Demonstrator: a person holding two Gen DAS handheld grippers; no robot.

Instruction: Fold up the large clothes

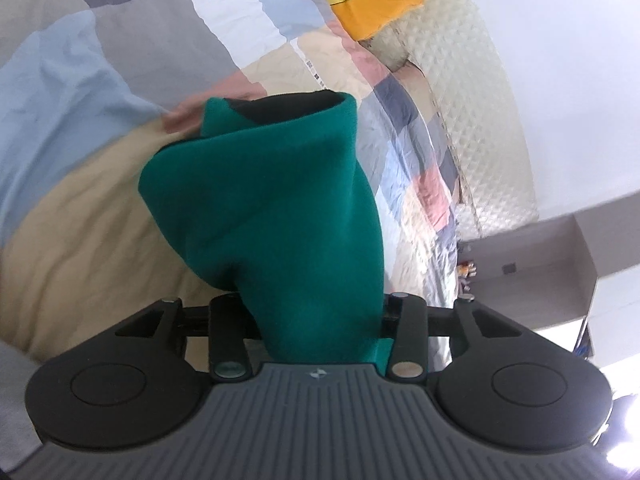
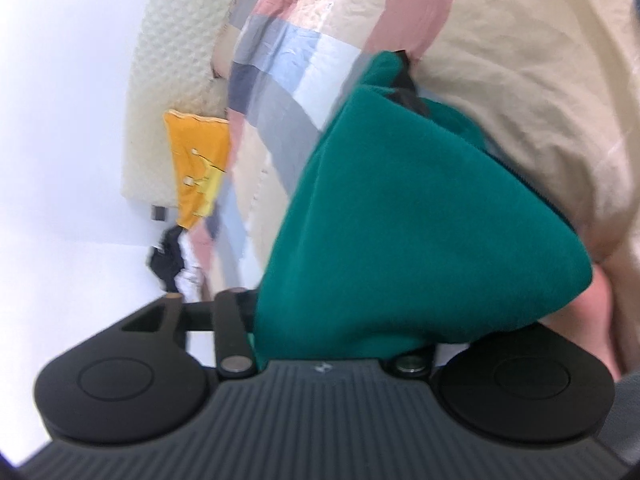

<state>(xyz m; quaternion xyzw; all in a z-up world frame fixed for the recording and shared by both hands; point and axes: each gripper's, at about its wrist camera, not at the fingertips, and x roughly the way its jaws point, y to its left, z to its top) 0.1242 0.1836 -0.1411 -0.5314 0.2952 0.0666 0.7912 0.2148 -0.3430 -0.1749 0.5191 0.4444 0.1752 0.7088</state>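
A green fleece garment (image 1: 280, 208) with a dark inner lining hangs bunched from my left gripper (image 1: 316, 320), which is shut on it; the cloth hides the fingertips. The same green garment (image 2: 416, 216) fills the right wrist view, and my right gripper (image 2: 332, 336) is shut on it too, fingertips hidden by fabric. The garment is lifted above a bed with a patchwork quilt (image 1: 100, 60) of beige, blue, grey and pink blocks.
An orange and yellow pillow (image 1: 372, 0) lies at the bed's head by a cream quilted headboard (image 1: 480, 92). A grey shelf unit (image 1: 560, 256) stands at the right. Dark and white clothes (image 2: 172, 260) lie by the wall in the right wrist view.
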